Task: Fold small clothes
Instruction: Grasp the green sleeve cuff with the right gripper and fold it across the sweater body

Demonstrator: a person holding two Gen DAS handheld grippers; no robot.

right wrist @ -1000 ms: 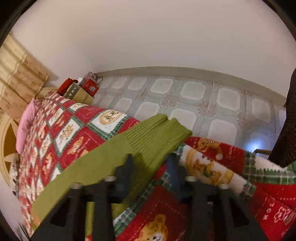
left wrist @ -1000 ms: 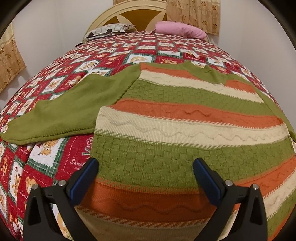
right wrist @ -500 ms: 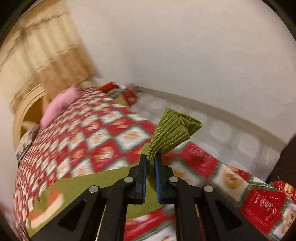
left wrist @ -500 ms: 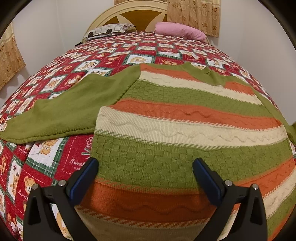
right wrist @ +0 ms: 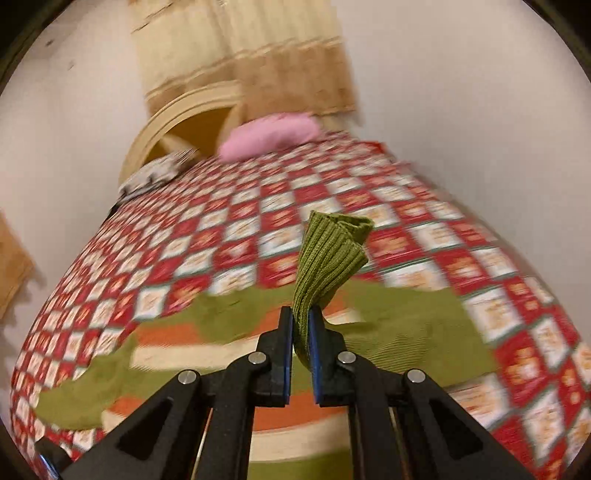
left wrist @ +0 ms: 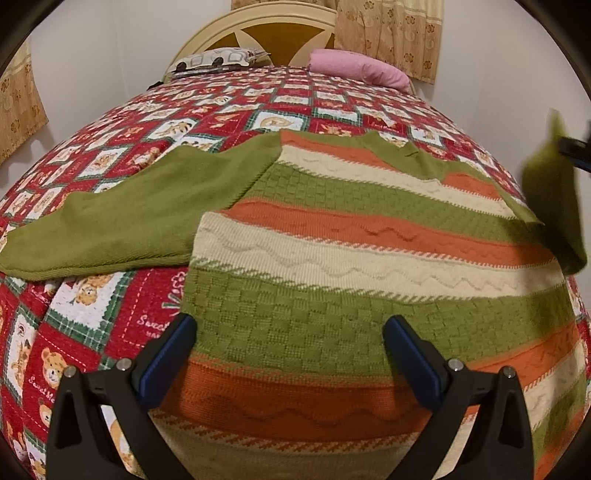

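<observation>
A knitted sweater [left wrist: 351, 229] with green, orange and cream stripes lies flat on the bed. Its green left sleeve [left wrist: 122, 218] is spread out to the left. My left gripper [left wrist: 288, 339] is open and empty, low over the sweater's hem. My right gripper [right wrist: 301, 321] is shut on the ribbed cuff of the right sleeve [right wrist: 328, 254] and holds it up above the sweater body [right wrist: 177, 339]. In the left wrist view the lifted right sleeve [left wrist: 554, 192] hangs blurred at the far right edge.
The bed has a red, white and green patchwork quilt [left wrist: 229, 96]. A pink pillow [left wrist: 362, 70] and a grey patterned pillow [left wrist: 218, 59] lie by the cream headboard [left wrist: 266, 22]. Curtains [left wrist: 391, 33] hang behind, with walls on both sides.
My right gripper closed on the right sleeve's cuff, lifted it off the bed's edge and swung it round over the sweater. The left gripper has hardly moved.
</observation>
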